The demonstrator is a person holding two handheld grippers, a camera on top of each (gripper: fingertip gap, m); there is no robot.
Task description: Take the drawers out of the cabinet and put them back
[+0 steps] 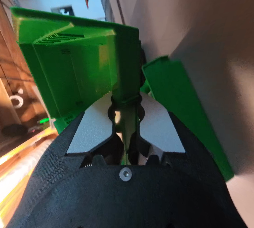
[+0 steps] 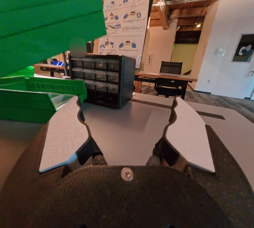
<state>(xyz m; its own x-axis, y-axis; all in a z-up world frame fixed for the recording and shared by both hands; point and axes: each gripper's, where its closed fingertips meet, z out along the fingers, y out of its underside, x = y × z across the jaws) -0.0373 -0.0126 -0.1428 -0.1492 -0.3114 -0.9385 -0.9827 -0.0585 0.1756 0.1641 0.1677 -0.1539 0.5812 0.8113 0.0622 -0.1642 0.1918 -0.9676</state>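
Grey table (image 2: 123,132) carries everything. Toward its far edge stands a black cabinet (image 2: 123,78), three rows of clear drawers (image 2: 101,75) in place and its bottom row of slots empty. At the left edge sits a green bin (image 2: 27,104) with a clear drawer (image 2: 60,99) inside. A second green bin (image 1: 68,62) hangs tilted in the air, its wall pinched by the clenched left tongs (image 1: 125,104). Right tongs (image 2: 127,112) gape wide above the bare tabletop, grasping nothing.
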